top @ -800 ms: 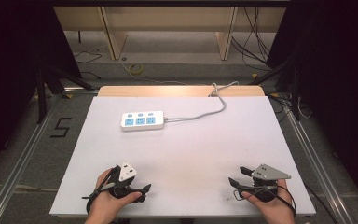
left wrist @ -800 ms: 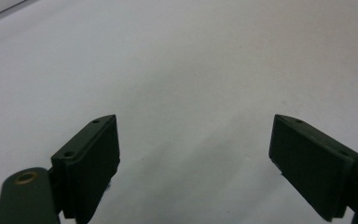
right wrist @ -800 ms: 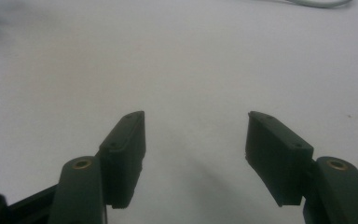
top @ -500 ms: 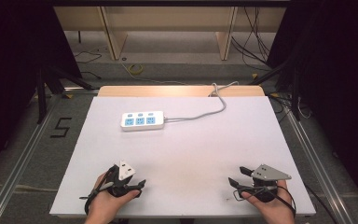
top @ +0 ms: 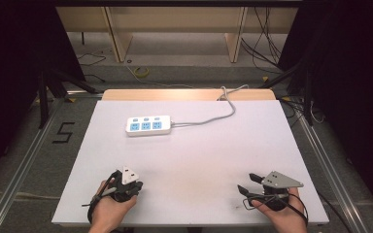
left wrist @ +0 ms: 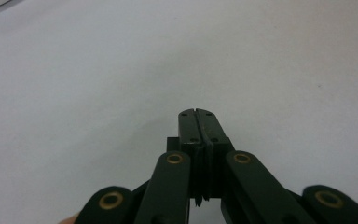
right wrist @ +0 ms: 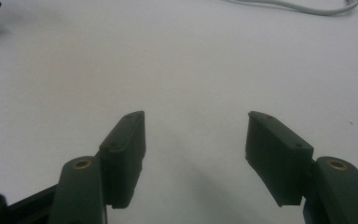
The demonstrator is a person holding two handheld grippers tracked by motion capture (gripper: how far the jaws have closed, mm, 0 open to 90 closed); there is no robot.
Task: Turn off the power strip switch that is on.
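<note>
Since the earlier frame, left claw (top: 137, 189) has pressed together near the worktop's (top: 199, 150) front-left corner; right claw (top: 248, 183) gapes spread, empty, near the front-right. White power strip (top: 148, 125) lies toward the far edge, cord (top: 213, 115) trailing back. Floor marking "5" (top: 64, 132) sits left.

Left hand (top: 108, 209) low at near left edge, holds left gripper (left wrist: 198, 122), fingers (left wrist: 189, 128) pressed together, nothing between. Right hand (top: 281, 213) at near right holds right gripper (right wrist: 196, 140), fingers (right wrist: 123, 144) spread wide apart, empty, pointing left across tabletop.
</note>
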